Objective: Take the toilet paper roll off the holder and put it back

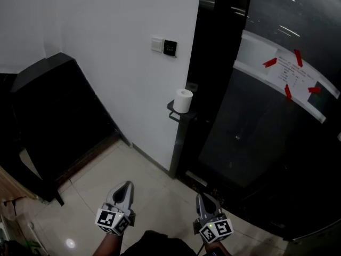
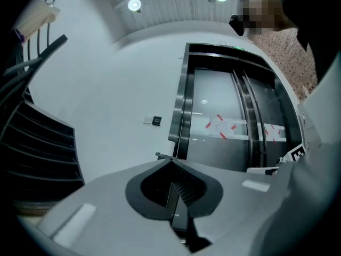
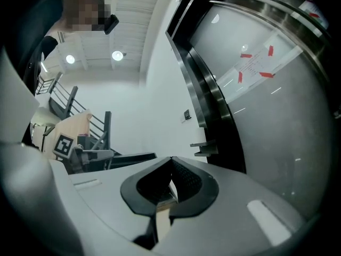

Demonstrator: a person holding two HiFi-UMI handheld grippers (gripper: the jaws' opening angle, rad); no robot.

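Your left gripper (image 1: pixel 126 185) and right gripper (image 1: pixel 203 197) are pressed together, empty: the toilet roll (image 1: pixel 183 100) stands on its holder (image 1: pixel 175 114), well ahead.

Shows right gripper (image 3: pixel 170 161) jaws pressed together, nothing between. Looks toward black holder (image 3: pixel 205 147) on dark door frame (image 3: pixel 205 97), well apart. Catches red-taped paper (image 3: pixel 256 63) on glass door (image 3: pixel 277 143), right.

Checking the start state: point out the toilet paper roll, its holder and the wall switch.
toilet paper roll (image 1: pixel 183 100): head view, its white side.
holder (image 1: pixel 173 113): head view, front rim.
wall switch (image 1: pixel 157 44): head view, white plate.
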